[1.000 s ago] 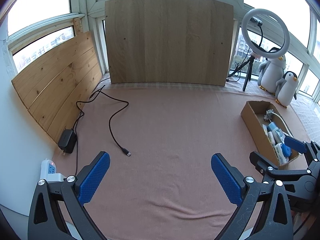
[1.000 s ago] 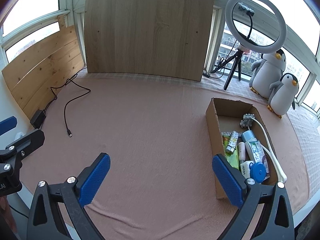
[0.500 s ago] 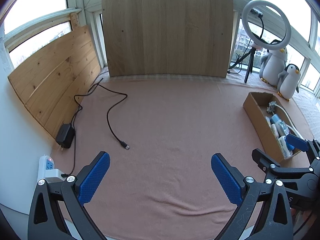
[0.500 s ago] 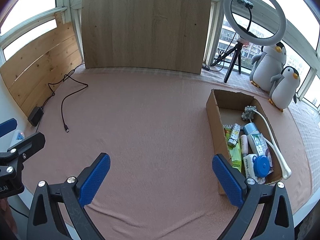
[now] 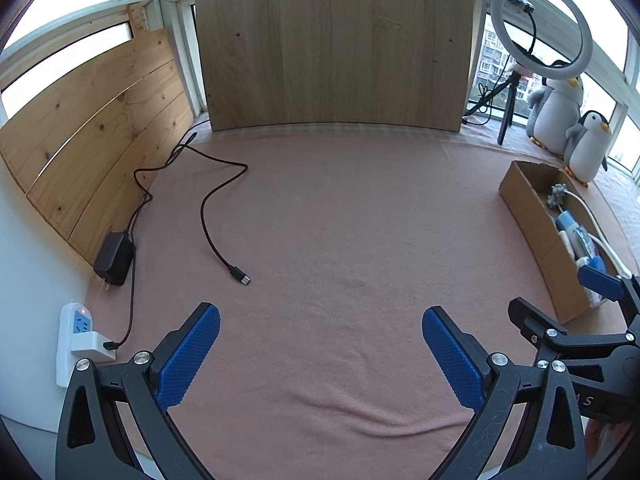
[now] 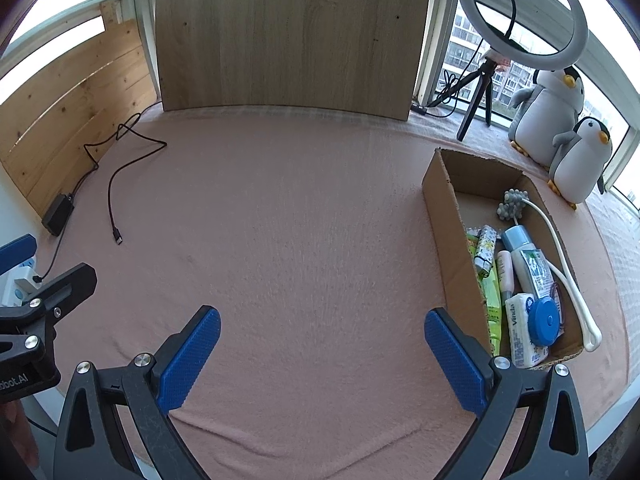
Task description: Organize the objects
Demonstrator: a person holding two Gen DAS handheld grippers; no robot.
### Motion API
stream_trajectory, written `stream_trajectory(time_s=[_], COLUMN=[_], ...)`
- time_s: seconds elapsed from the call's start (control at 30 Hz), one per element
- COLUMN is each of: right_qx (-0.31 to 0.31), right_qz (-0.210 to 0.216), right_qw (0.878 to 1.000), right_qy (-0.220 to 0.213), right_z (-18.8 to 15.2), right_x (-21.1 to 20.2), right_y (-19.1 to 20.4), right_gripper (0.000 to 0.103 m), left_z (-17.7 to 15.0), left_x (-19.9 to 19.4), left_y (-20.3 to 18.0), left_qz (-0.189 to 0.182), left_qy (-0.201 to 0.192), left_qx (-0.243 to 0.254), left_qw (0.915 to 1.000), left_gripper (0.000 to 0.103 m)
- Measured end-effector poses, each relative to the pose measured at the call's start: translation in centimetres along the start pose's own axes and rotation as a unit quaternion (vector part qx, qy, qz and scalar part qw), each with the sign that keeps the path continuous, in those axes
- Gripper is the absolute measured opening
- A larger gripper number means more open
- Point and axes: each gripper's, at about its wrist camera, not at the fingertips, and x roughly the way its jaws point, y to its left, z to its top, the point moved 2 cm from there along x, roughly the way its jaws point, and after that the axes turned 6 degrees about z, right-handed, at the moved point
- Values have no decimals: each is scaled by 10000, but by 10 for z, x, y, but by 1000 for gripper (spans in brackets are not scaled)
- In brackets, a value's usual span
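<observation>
Cardboard box (image 6: 448, 232) sitting lower right of frame, holding toiletries (image 6: 528, 276). Loose cable (image 5: 216, 216) lying centre-left on desk (image 5: 340, 220). Left claw (image 5: 320, 356) and right claw (image 6: 322, 354) hovering wide open, gripping nothing. Risk: thin cable slipping, snagging cloth.

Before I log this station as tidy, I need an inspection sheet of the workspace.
Surface: pink cloth, wrinkled at the near edge.
Job's things: cardboard box holding tubes, tissue pack, blue round case, white-handled brush.
Clutter: nothing seen loose on the cloth.
Grippers: left gripper and right gripper both open, empty.
Cables: black cable trailing from adapter; power strip.
Surroundings: wooden boards, ring light, two penguin toys.
</observation>
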Motion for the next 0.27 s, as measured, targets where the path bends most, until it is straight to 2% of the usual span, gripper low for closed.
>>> stream_trajectory(time_s=[0.27], right_qx=[21], right_qz=[-49], right_qw=[9999], right_qy=[93], right_z=[-3], right_x=[7], right_y=[-3], right_gripper=[101], left_z=[2], left_x=[14], left_y=[6], left_qz=[34], left_qy=[90], left_qx=[-104], left_qw=[9999], left_gripper=[103])
